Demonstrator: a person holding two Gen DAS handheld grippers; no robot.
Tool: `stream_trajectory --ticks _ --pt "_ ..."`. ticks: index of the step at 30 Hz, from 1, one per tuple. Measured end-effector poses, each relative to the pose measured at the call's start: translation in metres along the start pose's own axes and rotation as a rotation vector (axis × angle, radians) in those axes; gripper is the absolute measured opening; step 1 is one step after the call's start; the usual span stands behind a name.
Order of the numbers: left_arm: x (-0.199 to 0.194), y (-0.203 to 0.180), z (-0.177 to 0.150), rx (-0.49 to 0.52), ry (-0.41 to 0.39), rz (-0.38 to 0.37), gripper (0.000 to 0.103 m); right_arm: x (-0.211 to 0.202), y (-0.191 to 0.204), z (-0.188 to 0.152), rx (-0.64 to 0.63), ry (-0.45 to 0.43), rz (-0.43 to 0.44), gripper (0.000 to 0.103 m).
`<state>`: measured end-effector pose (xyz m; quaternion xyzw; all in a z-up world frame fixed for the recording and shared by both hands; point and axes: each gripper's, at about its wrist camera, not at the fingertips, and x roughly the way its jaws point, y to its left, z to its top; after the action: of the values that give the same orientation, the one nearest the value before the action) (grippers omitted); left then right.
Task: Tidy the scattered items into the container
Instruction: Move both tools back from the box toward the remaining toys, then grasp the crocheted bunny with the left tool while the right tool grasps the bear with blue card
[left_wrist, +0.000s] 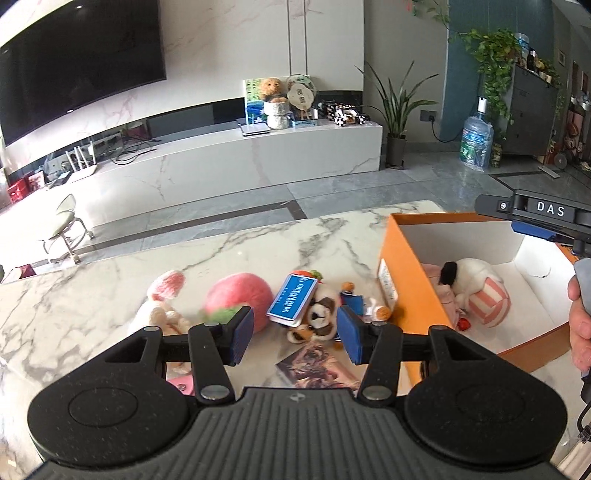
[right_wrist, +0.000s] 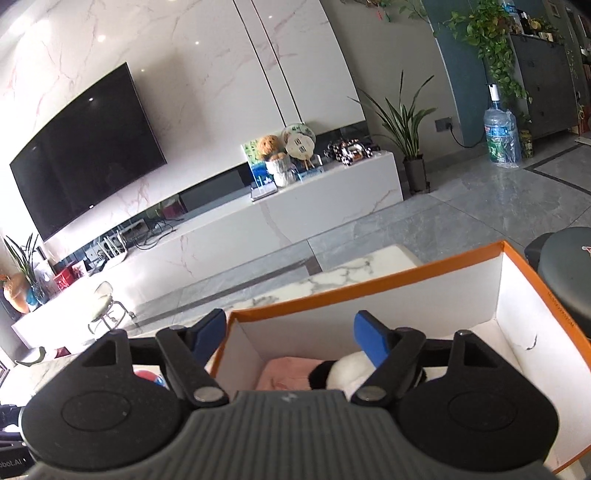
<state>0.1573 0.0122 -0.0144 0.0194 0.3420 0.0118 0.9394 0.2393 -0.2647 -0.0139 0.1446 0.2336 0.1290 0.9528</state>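
An orange box (left_wrist: 404, 254) with a white inside stands on the marble table (left_wrist: 92, 295), at the right. A white and black plush (left_wrist: 476, 277) and a pink cloth item (left_wrist: 437, 273) lie in it. Left of the box are scattered a pink peach plush (left_wrist: 236, 295), a white bunny plush (left_wrist: 162, 302), a blue card pack (left_wrist: 293, 301), a brown and white dog plush (left_wrist: 319, 315), a small blue figure (left_wrist: 352, 297) and a picture card (left_wrist: 317, 363). My left gripper (left_wrist: 295, 325) hangs open above the dog plush and card pack, holding nothing. My right gripper (right_wrist: 291, 328) is open over the box's (right_wrist: 369, 291) left wall, empty.
A hand (left_wrist: 580, 317) holding the right tool's black housing (left_wrist: 535, 212) reaches over the box's far right. Beyond the table lie grey floor tiles, a stool (left_wrist: 64, 225), a long white TV bench (left_wrist: 258, 151), a potted plant (left_wrist: 397, 110) and a water bottle (left_wrist: 476, 140).
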Motion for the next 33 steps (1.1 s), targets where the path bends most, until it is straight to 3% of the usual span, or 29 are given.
stream_trajectory --ticks 8,14,18,25,27,33 --pt "-0.02 0.05 -0.026 -0.023 -0.066 0.076 0.063 -0.021 0.063 -0.033 -0.106 -0.121 0.12 0.075" --pt "-0.017 0.067 -0.044 0.029 -0.125 0.156 0.071 -0.023 0.11 -0.07 -0.236 -0.104 0.204 0.075" --pt "-0.004 0.079 -0.056 0.034 -0.154 0.142 0.077 -0.01 0.141 -0.096 -0.357 -0.08 0.219 0.074" --pt "0.039 0.096 -0.063 0.089 -0.156 0.124 0.077 0.035 0.165 -0.131 -0.531 -0.009 0.123 0.075" --pt "0.053 0.101 -0.062 0.088 -0.15 0.121 0.077 0.05 0.166 -0.137 -0.572 0.014 0.088 0.085" --pt "0.084 0.117 -0.059 0.062 -0.115 0.085 0.079 0.091 0.163 -0.143 -0.621 0.043 -0.002 0.087"
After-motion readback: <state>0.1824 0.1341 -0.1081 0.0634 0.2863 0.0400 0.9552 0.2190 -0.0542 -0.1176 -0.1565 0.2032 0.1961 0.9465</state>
